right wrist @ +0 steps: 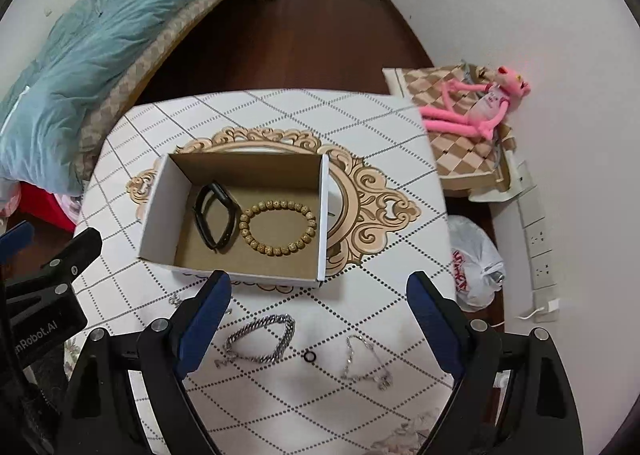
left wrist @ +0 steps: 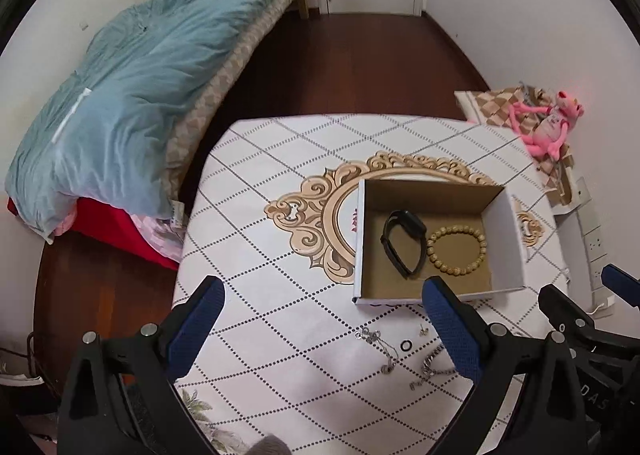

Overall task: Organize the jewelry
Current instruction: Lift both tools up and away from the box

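Jewelry partly sorted: cardboard box (right wrist: 244, 215) on patterned surface (right wrist: 380, 143), already holding black band (right wrist: 216, 215) and beaded bracelet (right wrist: 278, 229). Still loose in front of it: chunky silver chain (right wrist: 260, 337), thin silver chain (right wrist: 366, 361), small black ring (right wrist: 309, 356). Both left gripper (left wrist: 320, 329) and right gripper (right wrist: 318, 321) hovering, fingers wide apart, holding nothing.
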`<control>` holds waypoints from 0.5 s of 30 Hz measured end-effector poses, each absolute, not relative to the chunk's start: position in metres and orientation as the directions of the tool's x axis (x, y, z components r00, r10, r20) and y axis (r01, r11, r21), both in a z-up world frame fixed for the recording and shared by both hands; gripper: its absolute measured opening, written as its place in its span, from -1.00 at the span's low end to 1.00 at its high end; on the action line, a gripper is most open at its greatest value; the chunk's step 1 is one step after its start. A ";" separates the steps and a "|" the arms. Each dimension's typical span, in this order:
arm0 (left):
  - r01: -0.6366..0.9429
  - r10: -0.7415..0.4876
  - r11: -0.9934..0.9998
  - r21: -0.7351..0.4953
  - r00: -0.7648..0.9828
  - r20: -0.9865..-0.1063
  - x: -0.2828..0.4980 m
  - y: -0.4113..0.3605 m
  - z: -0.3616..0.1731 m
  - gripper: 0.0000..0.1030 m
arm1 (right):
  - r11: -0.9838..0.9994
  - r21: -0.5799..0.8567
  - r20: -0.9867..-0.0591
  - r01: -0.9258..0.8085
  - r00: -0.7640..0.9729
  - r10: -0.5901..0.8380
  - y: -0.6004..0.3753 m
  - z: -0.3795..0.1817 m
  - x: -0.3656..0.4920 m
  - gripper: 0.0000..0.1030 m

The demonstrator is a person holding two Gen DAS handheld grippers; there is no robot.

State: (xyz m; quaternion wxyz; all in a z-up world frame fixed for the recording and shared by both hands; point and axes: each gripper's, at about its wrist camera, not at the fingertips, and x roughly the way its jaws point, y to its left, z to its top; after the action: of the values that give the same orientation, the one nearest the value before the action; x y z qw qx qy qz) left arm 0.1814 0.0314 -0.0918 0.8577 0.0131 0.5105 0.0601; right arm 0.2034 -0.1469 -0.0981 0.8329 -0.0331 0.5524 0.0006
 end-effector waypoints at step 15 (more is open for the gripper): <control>-0.089 0.112 0.993 0.074 0.570 -0.814 0.117 0.035 -0.044 0.96 | 0.999 -0.043 -0.865 -0.008 0.501 -0.033 -0.149 -0.034 0.137 0.76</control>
State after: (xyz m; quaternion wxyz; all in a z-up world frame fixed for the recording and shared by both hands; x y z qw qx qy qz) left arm 0.1175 0.0353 -0.0437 0.8860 0.0125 0.4601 0.0567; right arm 0.1367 -0.1491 -0.0344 0.8661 -0.0208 0.4994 -0.0072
